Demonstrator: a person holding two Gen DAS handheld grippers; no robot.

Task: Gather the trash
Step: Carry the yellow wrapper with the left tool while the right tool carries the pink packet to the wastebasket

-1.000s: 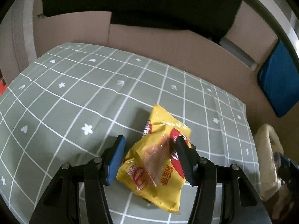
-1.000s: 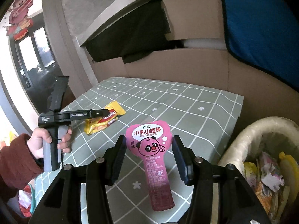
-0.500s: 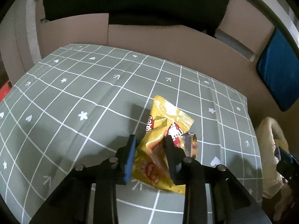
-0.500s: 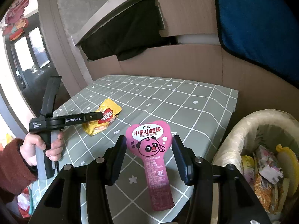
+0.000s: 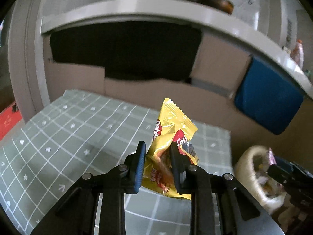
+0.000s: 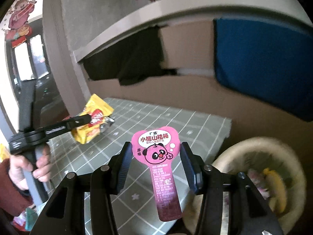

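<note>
A crumpled yellow snack packet (image 5: 172, 125) hangs above the green checked tablecloth (image 5: 78, 137). My left gripper (image 5: 157, 145) is pinching it, jaws still closing, pads pressing its middle. The right wrist view shows the same packet (image 6: 93, 121) lifted at the left, in the left gripper (image 6: 87, 118). My right gripper (image 6: 156, 146) is shut on a pink heart-topped wrapper (image 6: 156, 148) with a cartoon bear; its long tail hangs down toward the camera. A cream woven basket (image 6: 289, 152) holding several wrappers stands off the table's right end, below and right of both grippers.
Brown cardboard panels (image 5: 215, 107) wall the table's far side, with a blue cushion (image 5: 268, 101) and black cloth (image 5: 125, 49) under a grey shelf. A person's hand (image 6: 39, 166) in a dark red sleeve holds the left tool. The basket (image 5: 246, 156) sits beside the table edge.
The left gripper closed on the yellow packet and lifted it off the cloth, tilting up toward the basket side. The right gripper rose a little with the pink wrapper still held.
</note>
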